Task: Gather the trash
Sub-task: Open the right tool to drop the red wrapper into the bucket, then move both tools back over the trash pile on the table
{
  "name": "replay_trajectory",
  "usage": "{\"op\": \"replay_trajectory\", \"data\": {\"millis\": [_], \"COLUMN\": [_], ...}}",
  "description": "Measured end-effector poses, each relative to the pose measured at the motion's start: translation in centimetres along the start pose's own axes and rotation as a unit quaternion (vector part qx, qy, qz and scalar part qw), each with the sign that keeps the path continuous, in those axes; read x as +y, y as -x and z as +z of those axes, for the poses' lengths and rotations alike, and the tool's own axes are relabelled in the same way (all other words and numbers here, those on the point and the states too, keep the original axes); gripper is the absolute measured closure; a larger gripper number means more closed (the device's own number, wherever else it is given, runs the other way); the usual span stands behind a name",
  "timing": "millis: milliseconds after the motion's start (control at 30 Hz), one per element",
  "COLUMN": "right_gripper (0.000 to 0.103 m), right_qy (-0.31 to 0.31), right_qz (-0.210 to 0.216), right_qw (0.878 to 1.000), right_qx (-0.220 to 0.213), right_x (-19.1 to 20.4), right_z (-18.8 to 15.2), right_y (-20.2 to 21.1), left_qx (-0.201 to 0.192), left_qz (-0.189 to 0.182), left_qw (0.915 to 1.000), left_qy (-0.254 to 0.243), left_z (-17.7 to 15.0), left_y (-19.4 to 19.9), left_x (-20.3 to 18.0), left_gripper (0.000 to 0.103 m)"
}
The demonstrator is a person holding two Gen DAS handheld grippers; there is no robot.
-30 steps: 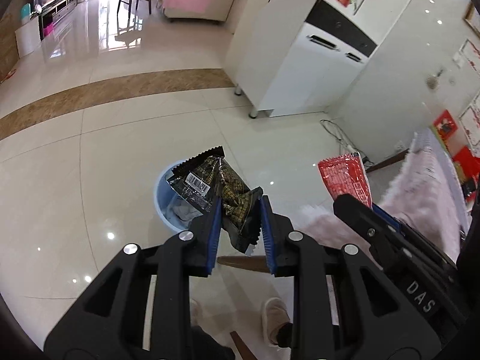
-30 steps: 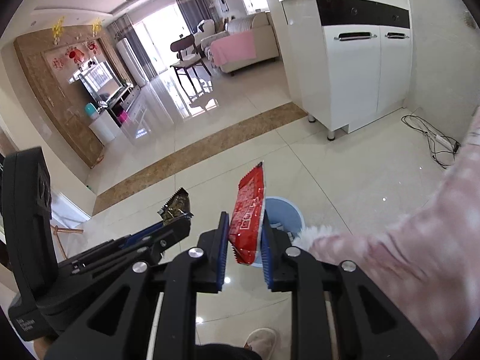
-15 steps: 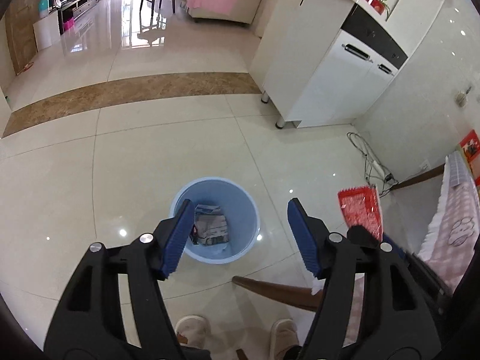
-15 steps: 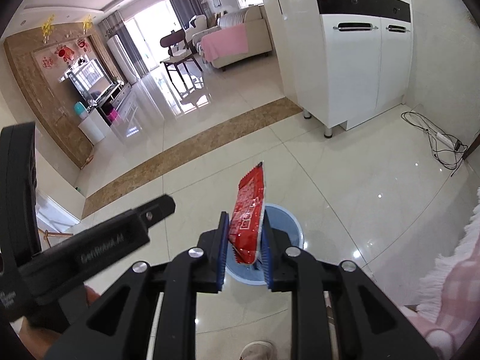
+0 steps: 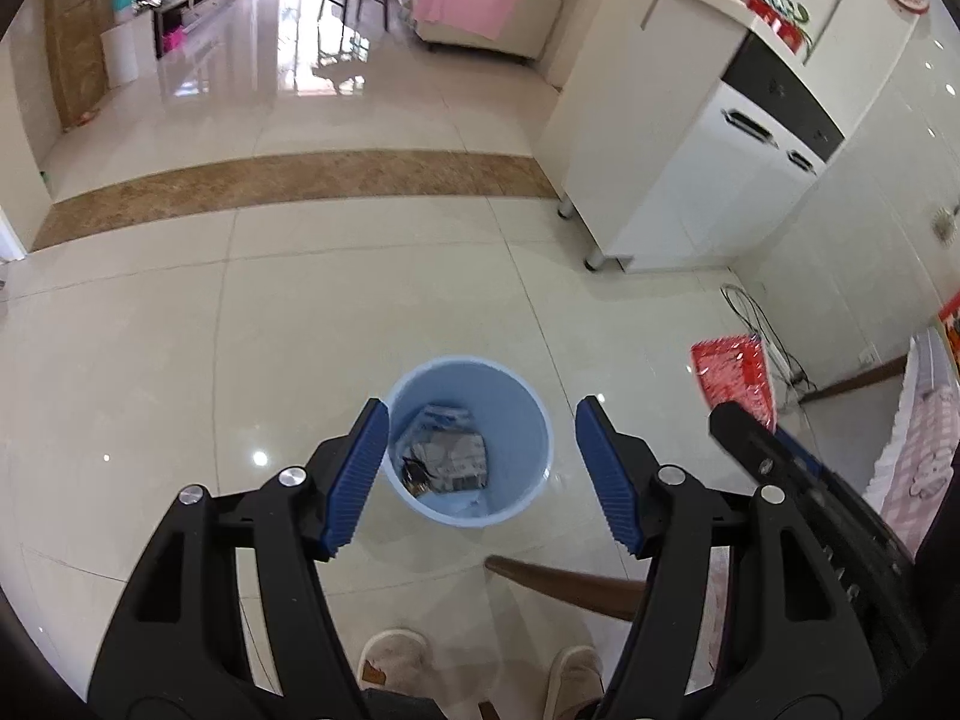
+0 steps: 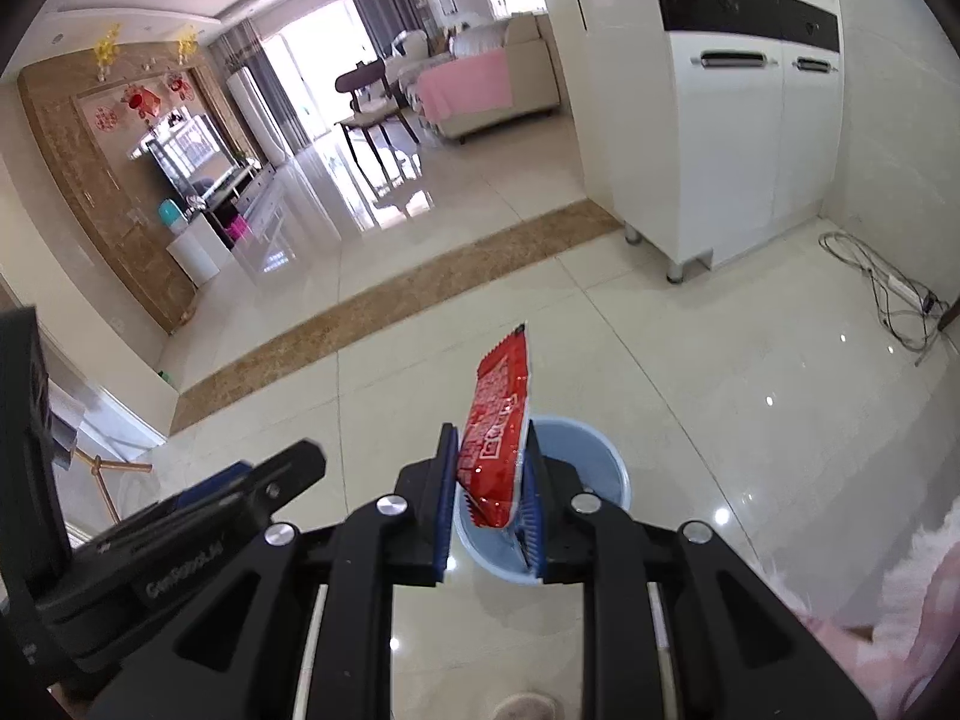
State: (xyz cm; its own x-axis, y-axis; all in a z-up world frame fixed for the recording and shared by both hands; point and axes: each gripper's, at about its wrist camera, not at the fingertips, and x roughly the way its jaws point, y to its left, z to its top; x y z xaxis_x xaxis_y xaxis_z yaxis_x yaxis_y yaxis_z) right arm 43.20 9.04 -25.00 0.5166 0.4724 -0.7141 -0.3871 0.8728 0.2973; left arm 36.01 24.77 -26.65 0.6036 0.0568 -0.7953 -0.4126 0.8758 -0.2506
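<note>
Left wrist view: the left tool [image 5: 480,474] hangs above the blue bin [image 5: 468,441], its jaws just opened wide with nothing between them; wrappers [image 5: 447,456] lie in the bin below. Right of it, the right tool [image 6: 489,501] is clamped on a red packet [image 6: 495,450], held upright over the bin's [image 6: 591,468] near rim.

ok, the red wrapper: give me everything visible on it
The red wrapper is a glossy, crinkled plastic snack packet with white print and a serrated top edge. It stands upright, its lower part pinched between the blue pads of the right claw, top free. It hangs above the light blue bin, touching nothing else.
</note>
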Motion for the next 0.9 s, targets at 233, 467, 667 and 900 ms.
{"op": "replay_trajectory", "data": {"millis": [233, 467, 667, 900], "right_gripper": [0.050, 0.050, 0.049, 0.048], "right_qy": [0.014, 0.008, -0.001, -0.012], "right_qz": [0.005, -0.014, -0.027, -0.055], "right_qw": [0.998, 0.997, 0.996, 0.990], "right_qx": [-0.054, -0.069, -0.087, -0.130], "right_x": [1.4, 1.0, 0.3, -1.3], "right_z": [2.7, 2.8, 2.0, 0.1], "right_y": [0.9, 4.7, 9.8, 18.8], "left_qx": [-0.033, -0.047, -0.066, -0.092], "left_qz": [0.006, -0.010, -0.032, -0.077], "left_qw": [0.9994, 0.9988, 0.9972, 0.9912], "left_qy": [0.006, 0.004, -0.014, -0.057], "left_z": [1.0, 0.9, 0.3, -1.4], "left_y": [2.6, 5.3, 9.1, 14.6], "left_x": [0.8, -0.1, -2.4, -6.7], "left_gripper": [0.036, 0.036, 0.035, 0.033]}}
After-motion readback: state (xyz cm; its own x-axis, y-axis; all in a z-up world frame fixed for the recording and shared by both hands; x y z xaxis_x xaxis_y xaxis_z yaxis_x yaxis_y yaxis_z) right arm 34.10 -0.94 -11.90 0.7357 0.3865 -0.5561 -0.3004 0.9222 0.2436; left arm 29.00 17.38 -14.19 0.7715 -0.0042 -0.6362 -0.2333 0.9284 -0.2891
